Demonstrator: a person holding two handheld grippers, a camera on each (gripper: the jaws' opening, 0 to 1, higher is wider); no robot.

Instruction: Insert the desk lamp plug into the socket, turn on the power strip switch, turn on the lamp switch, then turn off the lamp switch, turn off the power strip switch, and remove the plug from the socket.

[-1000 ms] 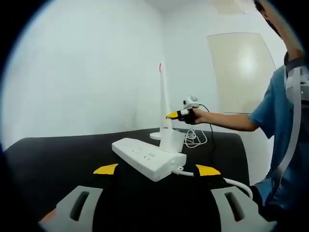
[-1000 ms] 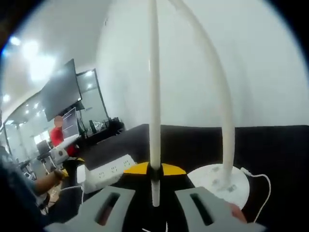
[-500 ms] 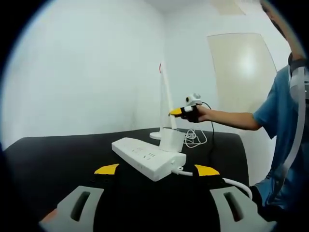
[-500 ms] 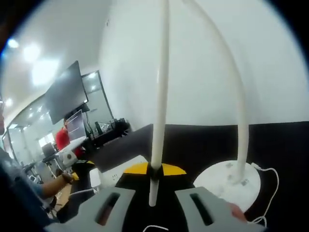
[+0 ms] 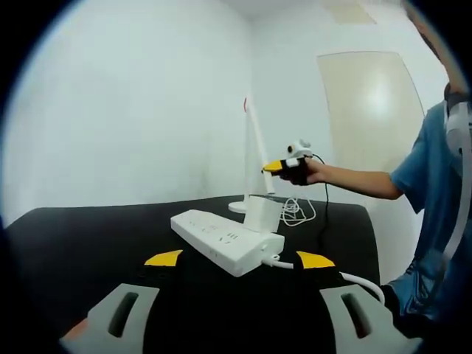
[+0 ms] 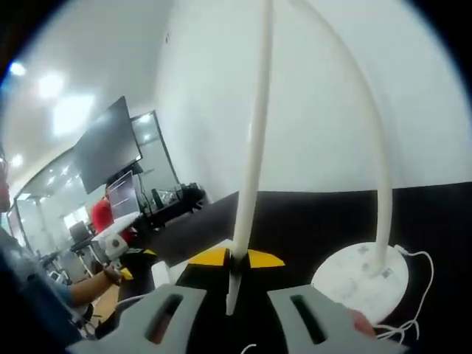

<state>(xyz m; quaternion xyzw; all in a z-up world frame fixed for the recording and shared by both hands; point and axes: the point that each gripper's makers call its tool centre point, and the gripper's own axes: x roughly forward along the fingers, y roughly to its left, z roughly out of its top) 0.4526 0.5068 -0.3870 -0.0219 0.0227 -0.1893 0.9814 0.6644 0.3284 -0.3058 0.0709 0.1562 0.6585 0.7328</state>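
Black-topped table (image 5: 88, 236): carries everything; I call it the table.

White oblong plastic power strip (image 5: 225, 240): lies flat near the table's middle, its cable (image 5: 346, 276) running toward the person's edge. Rigid, probably light enough to skid; I would brace it when plugging.

White desk lamp, round flat base (image 6: 361, 276), thin curved arm (image 6: 254, 147): stands toward the far edge, loose white cord (image 5: 295, 210) coiled beside the base. Arm looks slender and springy, base the steadier hold.

Right gripper (image 6: 230, 258): I have its yellow-tipped jaws closed on the lamp's thin arm near its lower end.

Left gripper (image 5: 236, 259): jaws spread wide, holding nothing, hovering short of the power strip.
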